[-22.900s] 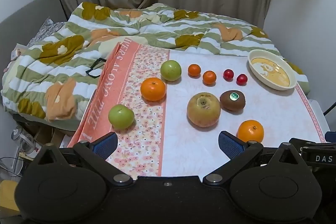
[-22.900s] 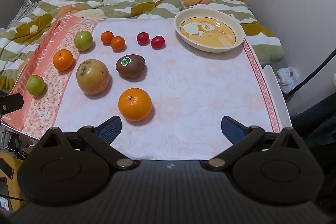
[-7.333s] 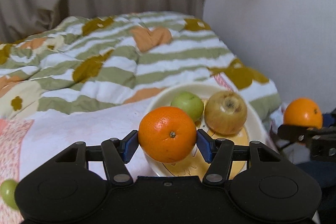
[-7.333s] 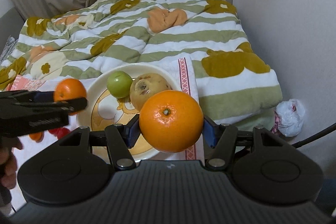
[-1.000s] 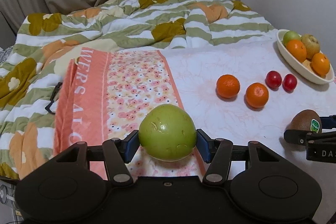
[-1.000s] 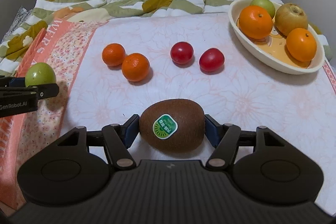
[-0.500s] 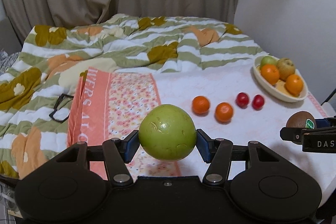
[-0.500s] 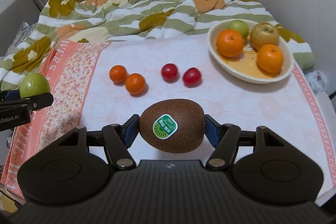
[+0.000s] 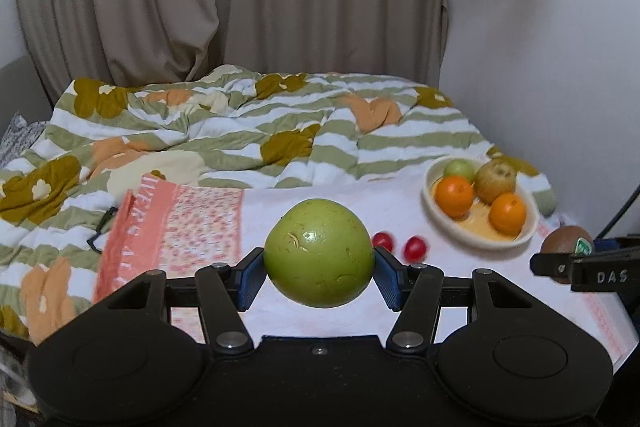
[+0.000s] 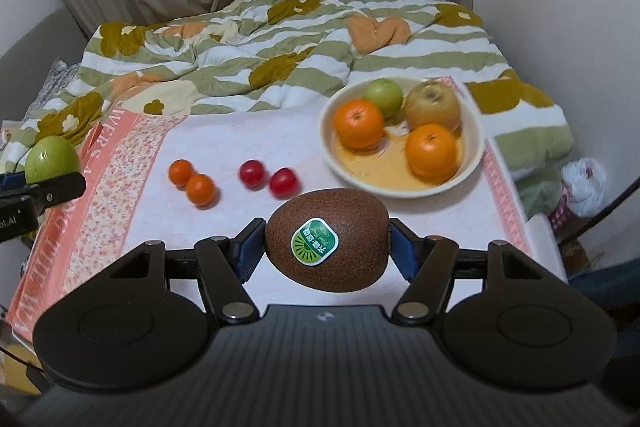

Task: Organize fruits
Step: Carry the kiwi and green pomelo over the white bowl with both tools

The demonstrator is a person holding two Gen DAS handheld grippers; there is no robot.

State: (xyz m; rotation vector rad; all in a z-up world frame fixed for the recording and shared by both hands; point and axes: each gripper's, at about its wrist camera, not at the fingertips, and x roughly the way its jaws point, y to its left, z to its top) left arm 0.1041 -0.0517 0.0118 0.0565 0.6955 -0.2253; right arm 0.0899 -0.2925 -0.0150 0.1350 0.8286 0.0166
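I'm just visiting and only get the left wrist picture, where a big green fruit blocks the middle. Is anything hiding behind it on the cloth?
Observer: Yes, two small oranges sit side by side, left of the two red fruits.
Operator: And that brown thing at my right edge?
Observer: A kiwi, clamped between the right gripper pads, green sticker facing the camera.
Operator: Anything past the bowl?
Observer: A white plastic bag lies on the floor beyond the bowl, by the wall.

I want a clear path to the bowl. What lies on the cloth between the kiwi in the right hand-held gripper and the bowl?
In the right wrist view, only bare cloth separates the kiwi from the bowl; the two red fruits lie off to the left.
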